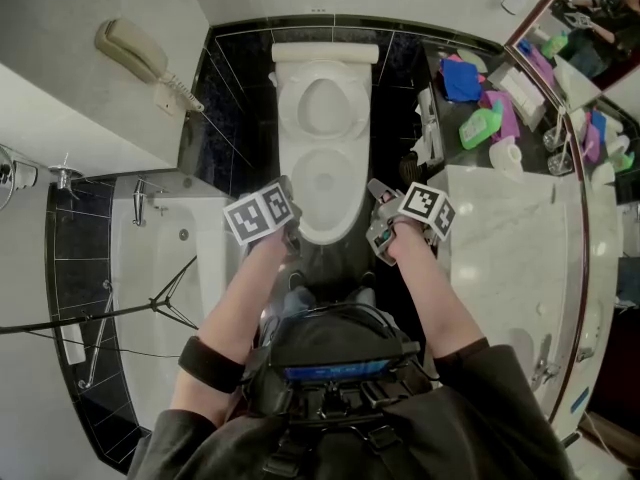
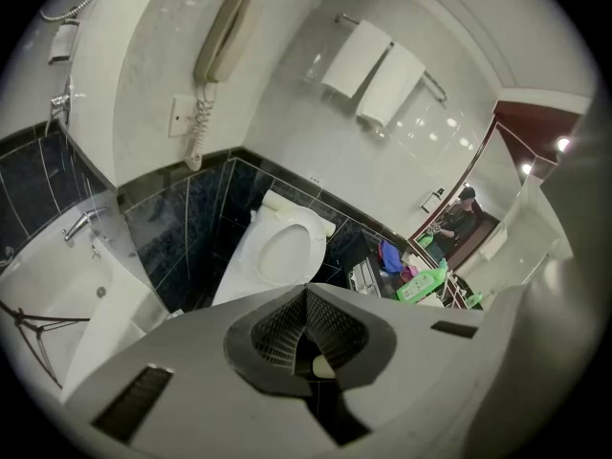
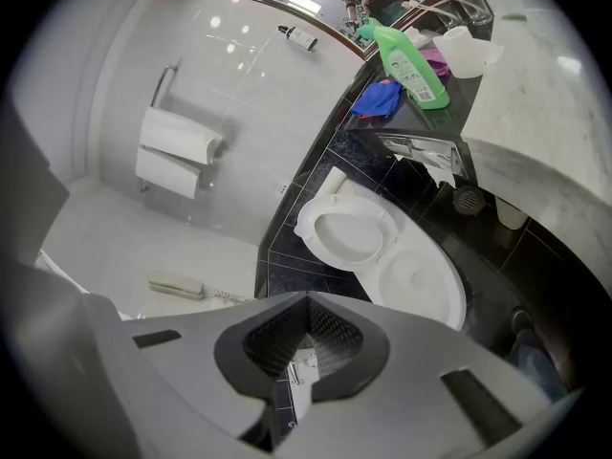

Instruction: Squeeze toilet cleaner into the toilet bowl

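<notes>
Tongs: we see the left gripper (image 2: 308, 333) and the right gripper (image 3: 306, 338) both with jaws pressed together and nothing between them.
Where they hang: both are angled down, either side of the front of the toilet bowl (image 1: 322, 183).
Cleaner: we take the green bottle (image 3: 411, 60) to be it. It sits on the dark ledge (image 1: 440, 118) to the right of the toilet, just beside a blue cloth (image 1: 460, 80) and a pink cloth (image 1: 505, 108), well apart from both grippers.
Its pose: we cannot tell whether it stands or lies tilted.
How it should handle: we judge it a soft plastic body that yields under a squeeze, moderately heavy if full, smooth and perhaps slick at the label.
Where to grip: across the broad middle of the body, below the narrow white-capped neck, so that the spout stays free to aim.
Bowl: glossy white ceramic, oval, hard. The seat (image 1: 322, 103) looks raised against the tank, so the bowl appears open.
Surroundings: dark polished tiles round the toilet, a pale veined marble counter (image 1: 500, 238), and a beige wall phone (image 1: 135, 53) with a coiled cord.
Step in hand: none begun, since the bottle is not yet taken.
</notes>
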Demonstrator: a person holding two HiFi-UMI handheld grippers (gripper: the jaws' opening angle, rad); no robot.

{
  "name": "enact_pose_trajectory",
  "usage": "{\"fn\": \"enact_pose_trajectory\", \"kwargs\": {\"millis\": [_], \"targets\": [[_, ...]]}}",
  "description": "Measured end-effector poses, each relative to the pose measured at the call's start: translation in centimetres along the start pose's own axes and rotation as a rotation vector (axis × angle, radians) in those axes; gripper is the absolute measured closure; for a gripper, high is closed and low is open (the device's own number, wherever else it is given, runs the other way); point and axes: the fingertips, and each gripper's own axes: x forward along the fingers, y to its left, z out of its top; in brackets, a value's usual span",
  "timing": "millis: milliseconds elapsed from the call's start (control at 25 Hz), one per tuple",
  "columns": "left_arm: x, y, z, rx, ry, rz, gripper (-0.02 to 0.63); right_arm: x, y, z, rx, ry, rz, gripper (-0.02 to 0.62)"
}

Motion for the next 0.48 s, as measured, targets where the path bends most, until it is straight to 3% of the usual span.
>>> {"fn": "enact_pose_trajectory", "kwargs": {"millis": [280,480], "targets": [[-0.2,-1.0,1.3,0.077,-0.043,-0.010,0.601,-0.2,0.9,0.9,-0.116,-0.011,-0.009,0.593],[-1.2,-3.2,3.9,0.217,-0.156,-0.067,0.603,-0.9,2.6,2.8,-0.278,-0.058,0.004,0.592]]}}
